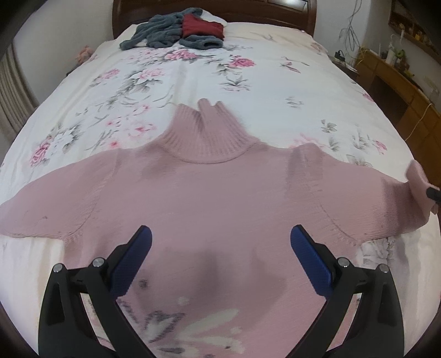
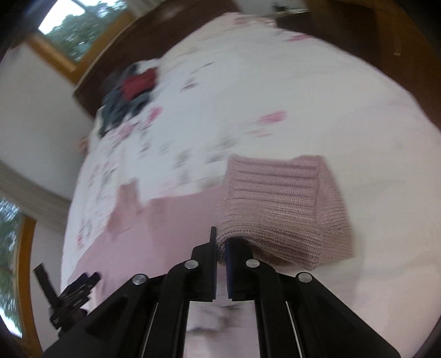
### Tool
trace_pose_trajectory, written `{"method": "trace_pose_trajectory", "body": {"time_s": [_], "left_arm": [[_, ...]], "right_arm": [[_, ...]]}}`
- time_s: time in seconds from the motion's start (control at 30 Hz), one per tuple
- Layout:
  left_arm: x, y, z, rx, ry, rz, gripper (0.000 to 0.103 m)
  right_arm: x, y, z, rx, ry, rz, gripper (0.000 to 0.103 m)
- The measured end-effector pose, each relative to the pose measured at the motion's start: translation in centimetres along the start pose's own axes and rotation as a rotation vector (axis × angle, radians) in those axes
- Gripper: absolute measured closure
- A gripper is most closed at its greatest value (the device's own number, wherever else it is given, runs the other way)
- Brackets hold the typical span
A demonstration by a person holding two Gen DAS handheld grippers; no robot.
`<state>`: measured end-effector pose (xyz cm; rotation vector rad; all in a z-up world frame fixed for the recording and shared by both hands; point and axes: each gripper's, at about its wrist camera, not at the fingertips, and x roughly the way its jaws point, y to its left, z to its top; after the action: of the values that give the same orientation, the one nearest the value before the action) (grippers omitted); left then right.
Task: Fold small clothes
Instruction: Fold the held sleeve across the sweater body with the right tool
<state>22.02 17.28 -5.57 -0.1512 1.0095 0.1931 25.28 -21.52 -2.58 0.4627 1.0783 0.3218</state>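
Left to right. Far left of the left view: curtain by the wall. Bed with flowered white cover fills most of the frame.

Pink sweater lies flat on the bed, chest up, collar pointing toward the headboard. Its sleeve on the left of the frame is stretched out flat to the frame edge.

My left tongs hover over the sweater's chest, released, blue pads spread wide, nothing between them. White pattern on the sweater shows just below the tips.

Further up the bed, near the headboard: pile of grey clothes with a dark red piece on top, well apart from the sweater.

Right side: the other sleeve runs out to the right frame edge, cuff lifted off the cover. My right tongs are clenched on that cuff's edge; ribbed knit is pinched between the pads, the rest of the cuff standing up past the tips. Right view is motion-blurred, detail beyond the cuff is poor.

Far right: wooden desk along the wall.
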Motion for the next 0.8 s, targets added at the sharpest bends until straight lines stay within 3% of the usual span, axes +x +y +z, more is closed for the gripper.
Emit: {"method": "trace_pose_trajectory", "body": {"time_s": [0.37, 0.67, 0.8], "left_arm": [[0.4, 3.7, -0.5, -0.050, 0.015, 0.002, 0.003], [1.0, 4.4, -0.5, -0.073, 0.032, -0.024, 0.003], [1.2, 3.4, -0.6, -0.105, 0.047, -0.105, 0.003]], "right_arm": [[8.2, 10.6, -4.5, -0.146, 0.140, 0.132, 0.098], [13.5, 11.0, -7.8, -0.199, 0.238, 0.052, 0.098], [14.4, 10.5, -10.0, -0.233, 0.294, 0.038, 0.086]]}}
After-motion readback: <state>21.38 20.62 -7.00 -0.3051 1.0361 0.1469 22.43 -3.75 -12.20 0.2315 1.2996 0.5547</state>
